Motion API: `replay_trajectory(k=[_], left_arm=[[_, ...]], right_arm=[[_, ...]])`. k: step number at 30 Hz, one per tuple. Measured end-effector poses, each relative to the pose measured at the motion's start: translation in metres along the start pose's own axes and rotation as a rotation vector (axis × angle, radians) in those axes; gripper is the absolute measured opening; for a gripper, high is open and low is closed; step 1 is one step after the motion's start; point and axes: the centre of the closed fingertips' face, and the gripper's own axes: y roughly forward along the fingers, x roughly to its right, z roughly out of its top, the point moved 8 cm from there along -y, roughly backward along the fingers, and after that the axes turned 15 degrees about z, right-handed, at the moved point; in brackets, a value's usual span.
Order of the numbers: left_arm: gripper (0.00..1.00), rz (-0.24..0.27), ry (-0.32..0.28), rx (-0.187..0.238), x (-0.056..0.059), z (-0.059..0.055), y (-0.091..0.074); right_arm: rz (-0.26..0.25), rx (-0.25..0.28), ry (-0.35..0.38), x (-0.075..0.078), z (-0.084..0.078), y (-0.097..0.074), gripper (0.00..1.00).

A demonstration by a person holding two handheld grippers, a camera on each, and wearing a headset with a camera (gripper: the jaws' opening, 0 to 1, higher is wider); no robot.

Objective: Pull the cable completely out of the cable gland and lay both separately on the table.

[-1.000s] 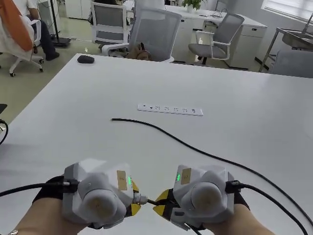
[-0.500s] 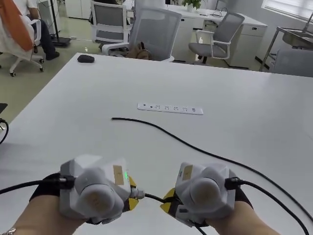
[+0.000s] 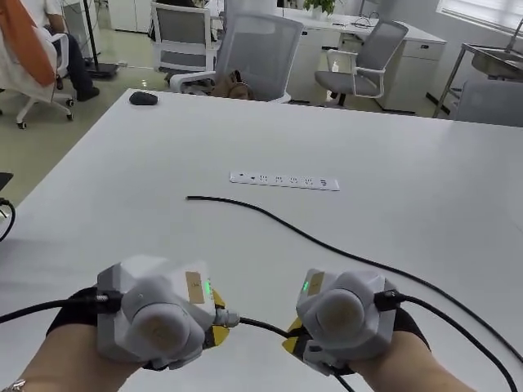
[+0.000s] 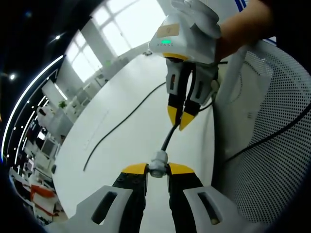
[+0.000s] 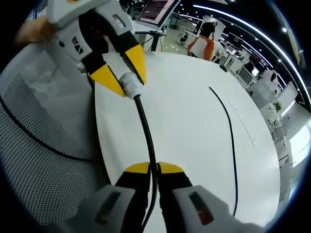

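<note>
A small grey cable gland (image 4: pixel 158 167) is pinched between the yellow tips of my left gripper (image 4: pixel 158 169), which is shut on it. A black cable (image 5: pixel 146 133) runs out of the gland (image 5: pixel 128 83) to my right gripper (image 5: pixel 154 169), which is shut on the cable. In the head view the left gripper (image 3: pixel 217 324) and the right gripper (image 3: pixel 292 340) are held near the table's front edge, with a short stretch of cable (image 3: pixel 263 326) bridging them. The rest of the cable (image 3: pixel 270 218) trails across the white table (image 3: pixel 392 163).
A white power strip (image 3: pixel 283 181) lies mid-table beyond the cable. A black mouse (image 3: pixel 143 98) sits at the far left corner. Office chairs (image 3: pixel 255 51) stand past the far edge. Grey tether cables (image 3: pixel 458 331) leave both grippers.
The two grippers have moved apart, the right one to the right, and more black cable now shows between the gland and the right gripper.
</note>
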Motion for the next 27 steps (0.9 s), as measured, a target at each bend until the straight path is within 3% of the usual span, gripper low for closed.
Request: replay_trajectory(k=[7,10,13,17,20,22,27], left_arm=[[0.17,0.017,-0.007,-0.006,-0.003,-0.001,0.0],[0.17,0.057,-0.018,-0.036,-0.01,-0.007,-0.001],[0.17,0.056,-0.05,-0.029,-0.011,-0.008,-0.002],[0.17,0.046,-0.036,-0.032,-0.008,-0.007,-0.001],[0.17,0.038,-0.025,-0.025,-0.007,-0.006,0.0],[0.17,0.031,-0.027,-0.022,-0.007,-0.006,0.0],[0.17,0.01,-0.019,-0.032,-0.003,-0.008,0.002]], right_arm=[[-0.031,-0.02,0.044,0.005,-0.007,-0.004,0.03],[-0.056,-0.001,0.084,0.01,-0.009,-0.009,0.03],[-0.089,0.002,0.107,0.015,-0.011,-0.012,0.03],[-0.1,0.022,0.139,0.016,-0.012,-0.016,0.03],[-0.117,0.033,0.141,0.018,-0.01,-0.018,0.03],[-0.142,0.015,0.096,0.018,-0.007,-0.02,0.03],[-0.118,0.026,0.075,0.024,0.005,-0.025,0.03]])
